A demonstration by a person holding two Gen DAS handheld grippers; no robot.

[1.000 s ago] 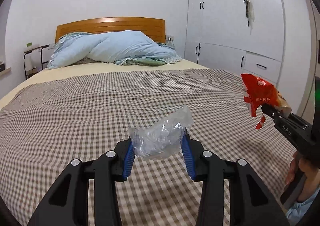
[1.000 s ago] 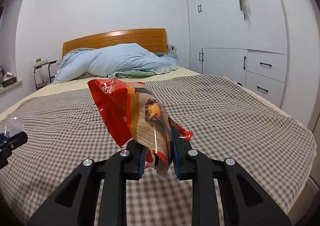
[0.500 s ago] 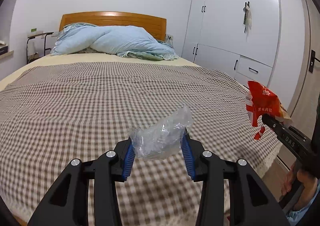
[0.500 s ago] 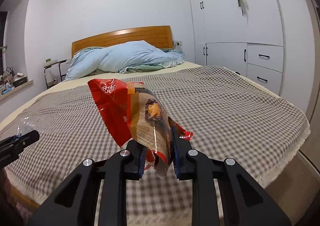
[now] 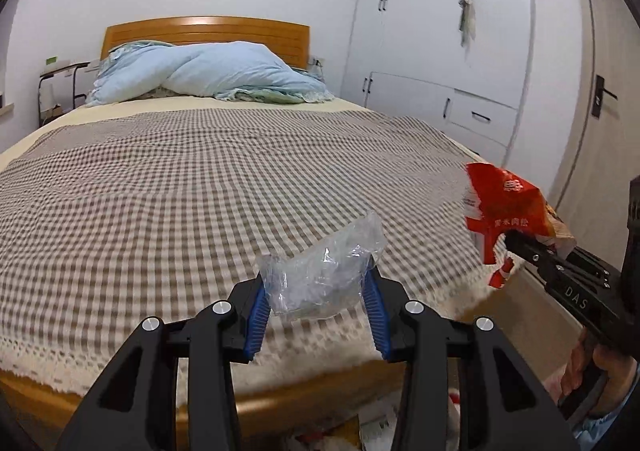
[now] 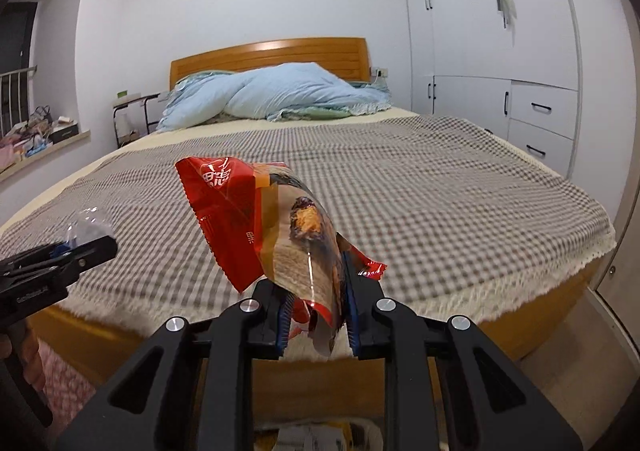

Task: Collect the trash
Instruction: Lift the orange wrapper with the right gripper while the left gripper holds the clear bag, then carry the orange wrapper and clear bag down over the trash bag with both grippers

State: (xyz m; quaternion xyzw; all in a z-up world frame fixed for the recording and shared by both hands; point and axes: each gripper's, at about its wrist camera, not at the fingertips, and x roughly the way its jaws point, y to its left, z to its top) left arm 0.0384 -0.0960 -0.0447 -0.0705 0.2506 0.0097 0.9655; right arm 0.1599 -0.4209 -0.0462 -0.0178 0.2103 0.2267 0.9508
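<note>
Left wrist view: the left gripper (image 5: pixel 318 305) has its jaws clenched on a crumpled clear plastic wrapper (image 5: pixel 320 277), which sits between the blue pads and sticks up past them. Beyond the jaws lies the checked bed (image 5: pixel 192 187). Right wrist view: the right gripper (image 6: pixel 316 309) grasps a red snack packet (image 6: pixel 264 223) by its lower end, the packet rising up-left of the jaws.

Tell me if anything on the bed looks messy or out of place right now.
Only the light blue duvet, left in a rumpled heap against the headboard instead of spread flat. The checkered bedspread lies smooth, with no litter showing on it. The clear plastic wrapper and red snack bag are already held in the grippers.
</note>
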